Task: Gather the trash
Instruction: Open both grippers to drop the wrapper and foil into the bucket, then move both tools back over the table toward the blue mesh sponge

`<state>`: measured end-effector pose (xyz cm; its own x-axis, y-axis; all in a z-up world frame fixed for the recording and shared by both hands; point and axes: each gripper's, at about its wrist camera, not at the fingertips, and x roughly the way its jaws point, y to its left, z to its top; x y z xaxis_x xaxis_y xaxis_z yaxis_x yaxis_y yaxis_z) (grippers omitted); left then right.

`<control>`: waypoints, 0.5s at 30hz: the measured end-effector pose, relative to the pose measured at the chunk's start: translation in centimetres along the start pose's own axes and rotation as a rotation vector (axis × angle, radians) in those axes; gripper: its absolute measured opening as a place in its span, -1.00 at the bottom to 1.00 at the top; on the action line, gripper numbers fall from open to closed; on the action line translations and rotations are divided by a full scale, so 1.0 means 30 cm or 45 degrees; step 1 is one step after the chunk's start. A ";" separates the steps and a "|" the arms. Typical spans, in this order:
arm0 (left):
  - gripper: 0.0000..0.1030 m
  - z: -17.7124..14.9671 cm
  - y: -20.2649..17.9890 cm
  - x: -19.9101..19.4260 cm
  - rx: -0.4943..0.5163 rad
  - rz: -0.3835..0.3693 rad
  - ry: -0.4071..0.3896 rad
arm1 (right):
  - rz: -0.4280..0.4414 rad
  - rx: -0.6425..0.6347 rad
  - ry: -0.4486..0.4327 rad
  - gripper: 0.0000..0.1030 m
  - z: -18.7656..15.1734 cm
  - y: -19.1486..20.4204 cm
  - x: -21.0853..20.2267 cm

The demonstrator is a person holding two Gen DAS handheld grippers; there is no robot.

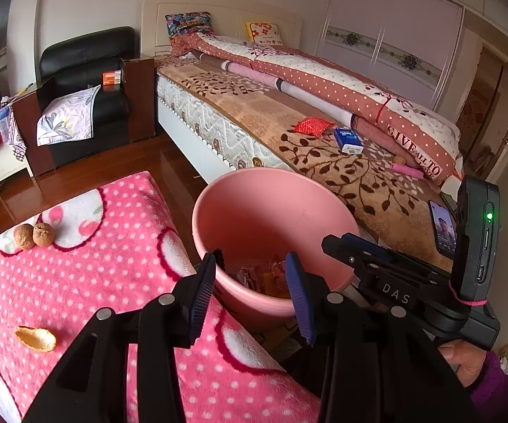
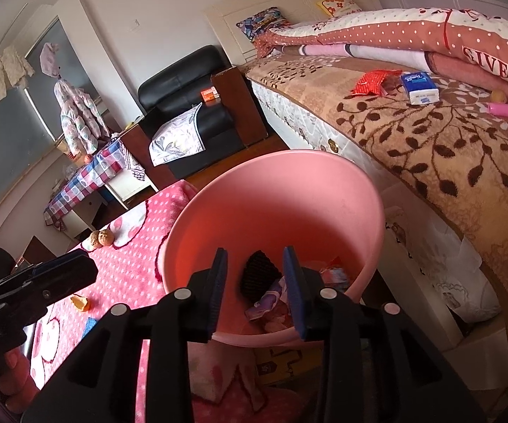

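Note:
A pink bin point(image 1: 271, 211) stands between the pink dotted blanket point(image 1: 77, 282) and the bed; it also shows in the right wrist view point(image 2: 275, 204). Wrappers and a black netted piece point(image 2: 257, 275) lie in its bottom. My left gripper point(image 1: 254, 292) is open and empty over the bin's near rim. My right gripper point(image 2: 255, 289) is open and empty above the bin's inside. An orange peel point(image 1: 35, 338) and two walnuts point(image 1: 35, 235) lie on the blanket. The peel point(image 2: 80, 302) and the walnuts point(image 2: 101, 239) also show in the right wrist view.
On the bed lie a red wrapper point(image 1: 312, 126), a blue tissue pack point(image 1: 349, 139), a walnut point(image 1: 400, 159) and a pink tube point(image 1: 407, 171). A phone point(image 1: 442, 227) lies at the bed's near end. A black armchair point(image 1: 88, 88) and a checked table point(image 2: 84, 179) stand beyond.

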<state>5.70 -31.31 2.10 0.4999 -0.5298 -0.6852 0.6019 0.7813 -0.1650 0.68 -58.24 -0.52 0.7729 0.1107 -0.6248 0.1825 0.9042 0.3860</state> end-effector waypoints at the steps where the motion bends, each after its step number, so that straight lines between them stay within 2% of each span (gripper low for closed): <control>1: -0.20 0.000 0.003 -0.005 -0.003 0.000 -0.003 | 0.002 -0.003 0.001 -0.35 -0.001 0.005 -0.001; 15: -0.20 -0.034 0.083 -0.070 -0.069 0.044 -0.027 | 0.055 -0.034 -0.040 -0.35 -0.006 0.062 -0.027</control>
<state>5.53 -27.91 2.40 0.5335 -0.5084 -0.6760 0.5496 0.8159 -0.1798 0.29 -56.58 0.57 0.7986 0.1372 -0.5860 0.1326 0.9097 0.3936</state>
